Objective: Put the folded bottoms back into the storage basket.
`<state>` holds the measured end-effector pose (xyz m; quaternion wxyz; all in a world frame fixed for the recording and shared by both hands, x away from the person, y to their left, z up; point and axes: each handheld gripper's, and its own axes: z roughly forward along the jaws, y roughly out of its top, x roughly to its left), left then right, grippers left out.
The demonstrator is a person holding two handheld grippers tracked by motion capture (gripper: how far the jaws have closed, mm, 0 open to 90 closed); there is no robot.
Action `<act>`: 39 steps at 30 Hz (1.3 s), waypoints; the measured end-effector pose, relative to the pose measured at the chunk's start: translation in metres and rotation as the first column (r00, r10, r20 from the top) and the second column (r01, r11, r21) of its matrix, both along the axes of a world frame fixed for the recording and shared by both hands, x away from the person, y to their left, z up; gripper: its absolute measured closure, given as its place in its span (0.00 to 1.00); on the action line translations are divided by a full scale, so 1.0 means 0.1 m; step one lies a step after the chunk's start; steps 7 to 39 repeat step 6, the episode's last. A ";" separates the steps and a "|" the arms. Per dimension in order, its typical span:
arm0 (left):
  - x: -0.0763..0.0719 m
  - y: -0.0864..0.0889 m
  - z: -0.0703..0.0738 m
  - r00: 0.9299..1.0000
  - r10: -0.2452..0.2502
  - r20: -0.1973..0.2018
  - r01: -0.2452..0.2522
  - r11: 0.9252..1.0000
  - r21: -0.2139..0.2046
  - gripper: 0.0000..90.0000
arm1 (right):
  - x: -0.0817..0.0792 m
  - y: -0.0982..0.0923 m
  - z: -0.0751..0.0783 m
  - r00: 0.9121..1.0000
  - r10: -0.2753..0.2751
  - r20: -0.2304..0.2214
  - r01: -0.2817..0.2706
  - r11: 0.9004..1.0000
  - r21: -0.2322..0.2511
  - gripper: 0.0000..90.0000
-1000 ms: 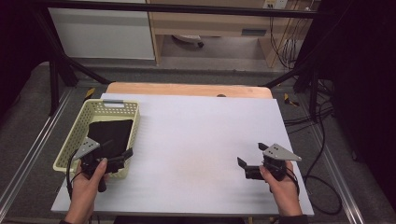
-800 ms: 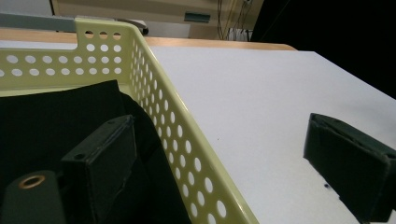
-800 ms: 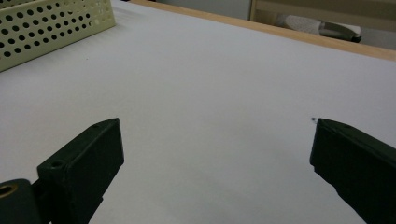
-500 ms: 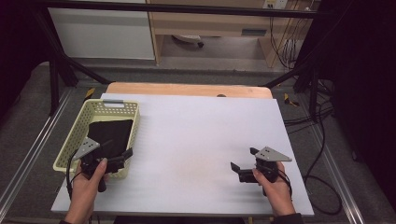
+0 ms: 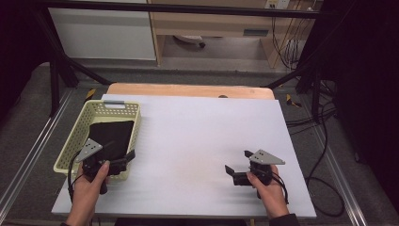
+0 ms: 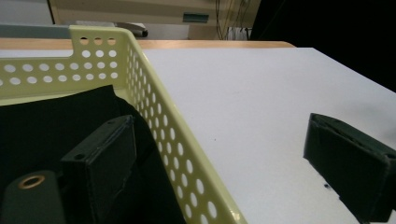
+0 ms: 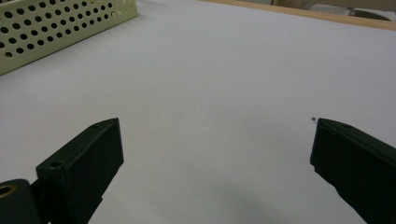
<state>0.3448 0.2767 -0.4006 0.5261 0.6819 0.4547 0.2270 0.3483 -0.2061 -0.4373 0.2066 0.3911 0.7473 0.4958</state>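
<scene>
Your left gripper (image 5: 123, 157) straddled the basket (image 5: 77, 134) wall, fingers released (one over the black cloth (image 5: 109, 136)); your right gripper (image 5: 238, 168), well apart from the basket, was spread wide too.

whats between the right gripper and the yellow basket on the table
Nothing: in the high view, bare white tabletop separates the right gripper from the pale yellow perforated plastic basket.

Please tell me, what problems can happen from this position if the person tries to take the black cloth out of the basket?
1. The left gripper has its open jaws astride the basket wall, one inside and one outside. Closing now would likely pinch the wall, not the black cloth.
2. The basket sits at the table edge; a pull on it might tip it off.
3. The right gripper is far from the basket, so it cannot steady it yet.
</scene>
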 end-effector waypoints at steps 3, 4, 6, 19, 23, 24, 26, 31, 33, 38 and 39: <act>-0.01 -0.04 0.02 1.000 -0.005 0.004 0.005 1.000 0.009 0.10 | 0.02 0.05 -0.02 1.000 -0.010 0.008 0.010 1.000 -0.003 0.04; -0.02 -0.07 0.05 1.000 -0.007 0.009 0.007 1.000 0.019 0.10 | 0.03 0.06 -0.02 1.000 -0.013 0.011 0.013 1.000 -0.005 0.04; -0.06 -0.12 0.09 0.999 -0.020 0.025 0.019 0.999 0.025 0.11 | 0.04 0.07 -0.02 1.000 -0.017 0.015 0.017 1.000 -0.002 0.04; -0.06 -0.12 0.09 0.999 -0.020 0.025 0.019 0.999 0.025 0.11 | 0.04 0.07 -0.02 1.000 -0.017 0.015 0.017 1.000 -0.002 0.04; -0.06 -0.12 0.09 0.999 -0.020 0.025 0.019 0.999 0.025 0.11 | 0.04 0.07 -0.02 1.000 -0.017 0.015 0.017 1.000 -0.002 0.04; -0.06 -0.12 0.09 0.999 -0.020 0.025 0.019 0.999 0.025 0.11 | 0.04 0.07 -0.02 1.000 -0.017 0.015 0.017 1.000 -0.002 0.04; -0.06 -0.12 0.09 0.999 -0.020 0.025 0.019 0.999 0.025 0.11 | 0.04 0.07 -0.02 1.000 -0.017 0.015 0.017 1.000 -0.002 0.04; -0.06 -0.12 0.09 0.999 -0.020 0.025 0.019 0.999 0.025 0.11 | 0.04 0.07 -0.02 1.000 -0.017 0.015 0.017 1.000 -0.002 0.04; -0.06 -0.12 0.09 0.999 -0.020 0.025 0.019 0.999 0.025 0.11 | 0.04 0.07 -0.02 1.000 -0.017 0.015 0.017 1.000 -0.002 0.04; -0.06 -0.12 0.09 0.999 -0.020 0.025 0.019 0.999 0.025 0.11 | 0.04 0.07 -0.02 1.000 -0.017 0.015 0.017 1.000 -0.002 0.04; -0.06 -0.12 0.09 0.999 -0.020 0.025 0.019 0.999 0.025 0.11 | 0.04 0.07 -0.02 1.000 -0.017 0.015 0.017 1.000 -0.002 0.04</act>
